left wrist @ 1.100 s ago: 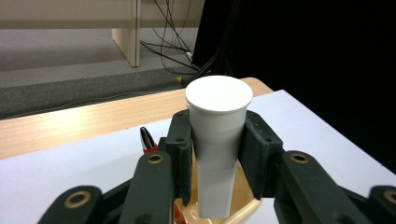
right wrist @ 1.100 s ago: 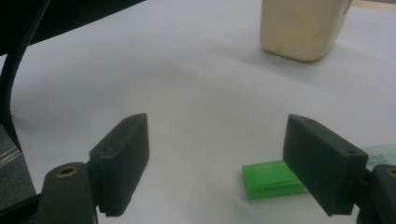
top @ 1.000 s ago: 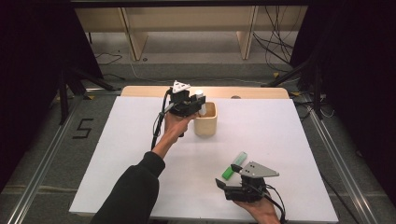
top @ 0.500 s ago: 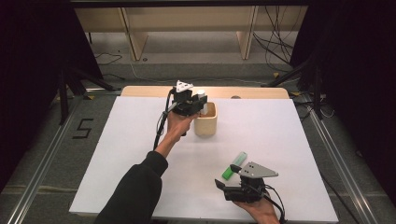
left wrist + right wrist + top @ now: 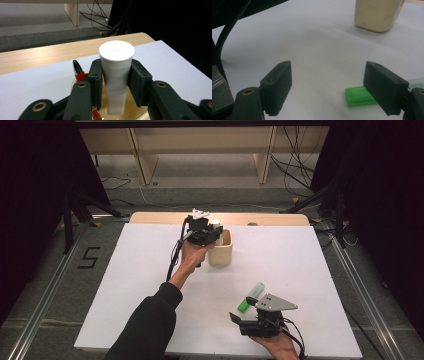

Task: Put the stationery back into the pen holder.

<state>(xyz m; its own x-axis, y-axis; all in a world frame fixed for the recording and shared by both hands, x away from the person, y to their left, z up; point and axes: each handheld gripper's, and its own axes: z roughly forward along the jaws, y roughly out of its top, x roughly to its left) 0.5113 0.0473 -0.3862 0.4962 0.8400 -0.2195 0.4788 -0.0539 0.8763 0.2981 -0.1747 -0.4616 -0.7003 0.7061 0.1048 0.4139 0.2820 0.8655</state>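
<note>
high view: the left gripper (image 5: 212,231) sits at the far side of the white table (image 5: 125,290), right over the beige holder cup (image 5: 222,251), with a white tube (image 5: 216,223) poking up at its tip. the person's dark sleeve (image 5: 150,325) comes in from the bottom toward it. the right gripper (image 5: 241,318) is down at the near edge, held in a hand (image 5: 275,345), well apart from the cup. a green highlighter (image 5: 251,297) lies flat on the table just beyond it.

left gripper view: the white tube (image 5: 116,75) stands upright inside the holder cup (image 5: 140,113), bottom end down in it, wide flat top up. it's between the two black jaws, and they've just been opening a bit. the left pad looks like it's touching or nearly touching the tube, the right one sits just beside it, so honestly can't tell if there's still any squeeze on it. a red pen with a silver tip (image 5: 78,71) leans in the same cup, just left of the tube.

right gripper view: the jaws stand wide apart with just bare table (image 5: 319,50) between them. the green highlighter (image 5: 358,96) lies flat near the right jaw, partly hidden behind it, not gripped. the holder cup (image 5: 377,15) sits farther off at the top.
</note>
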